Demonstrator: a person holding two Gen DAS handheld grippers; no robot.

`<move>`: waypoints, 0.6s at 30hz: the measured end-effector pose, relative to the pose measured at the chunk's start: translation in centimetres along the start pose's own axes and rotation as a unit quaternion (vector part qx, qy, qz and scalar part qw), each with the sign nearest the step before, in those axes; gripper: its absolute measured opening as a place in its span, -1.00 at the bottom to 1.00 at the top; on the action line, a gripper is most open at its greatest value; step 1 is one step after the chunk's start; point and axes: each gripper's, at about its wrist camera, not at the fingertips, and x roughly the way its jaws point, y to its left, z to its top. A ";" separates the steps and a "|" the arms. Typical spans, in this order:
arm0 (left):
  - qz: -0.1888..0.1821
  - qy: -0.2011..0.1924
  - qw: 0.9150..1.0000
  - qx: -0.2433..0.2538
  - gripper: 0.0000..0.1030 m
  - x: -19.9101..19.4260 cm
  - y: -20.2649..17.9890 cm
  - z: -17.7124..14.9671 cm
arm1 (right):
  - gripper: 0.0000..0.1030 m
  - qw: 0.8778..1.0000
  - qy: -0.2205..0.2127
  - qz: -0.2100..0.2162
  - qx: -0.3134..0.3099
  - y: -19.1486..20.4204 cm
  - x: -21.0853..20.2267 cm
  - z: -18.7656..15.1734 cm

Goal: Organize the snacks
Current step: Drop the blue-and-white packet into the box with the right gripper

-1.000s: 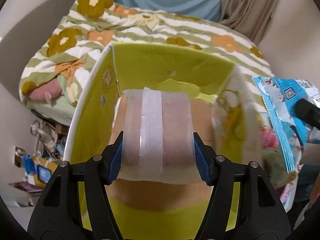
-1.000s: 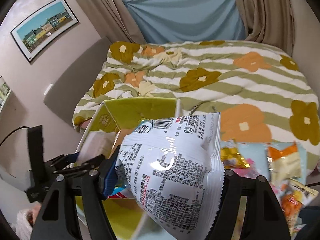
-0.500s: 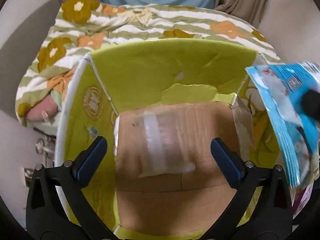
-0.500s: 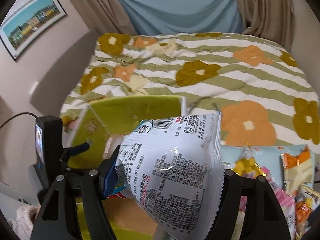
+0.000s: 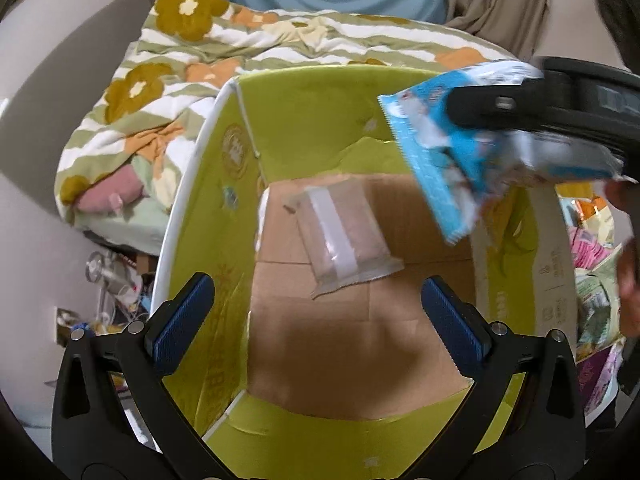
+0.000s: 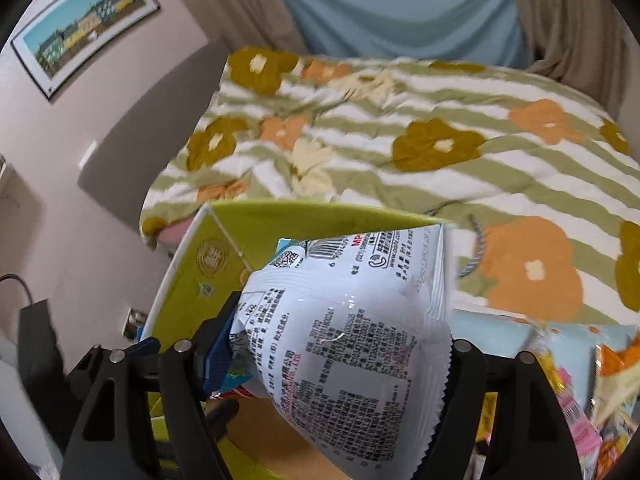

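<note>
A yellow-green cardboard box (image 5: 304,120) stands open beside the bed, its brown floor showing. A clear snack packet (image 5: 344,236) lies on that floor. My left gripper (image 5: 318,316) is open and empty above the box, the packet beyond its fingertips. My right gripper (image 6: 340,352) is shut on a blue-and-white snack bag (image 6: 344,336), printed back facing the camera. In the left wrist view that bag (image 5: 444,160) hangs over the box's right wall, held by the right gripper's black body (image 5: 560,108). The box (image 6: 224,248) shows behind the bag in the right wrist view.
A bed with a green-striped flower duvet (image 6: 400,140) lies behind the box. Several loose snack packets (image 6: 580,380) lie at the right on the bed. A framed picture (image 6: 84,52) hangs on the left wall. Clutter sits on the floor left of the box (image 5: 116,280).
My left gripper opened and let the clear packet fall onto the box floor, then drew back. My right gripper carried the blue-and-white bag leftward over the box's right wall.
</note>
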 end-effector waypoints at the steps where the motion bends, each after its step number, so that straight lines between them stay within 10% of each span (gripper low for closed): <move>1: -0.001 0.000 1.000 -0.003 1.00 0.0 0.1 -0.1 | 0.39 1.000 0.005 -0.002 0.000 0.1 0.9 0.2; 4: -0.003 0.002 1.000 -0.016 1.00 0.0 0.5 -0.5 | 0.55 1.000 0.014 0.004 0.001 0.2 2.6 0.5; 6: -0.005 0.005 1.000 -0.022 1.00 0.1 0.7 -0.7 | 1.00 1.000 0.026 0.002 0.006 0.0 3.4 0.5; 18: -0.009 -0.002 1.000 -0.020 1.00 -1.4 0.8 -1.2 | 1.00 1.000 -0.003 -0.012 -0.008 0.0 -0.2 -0.5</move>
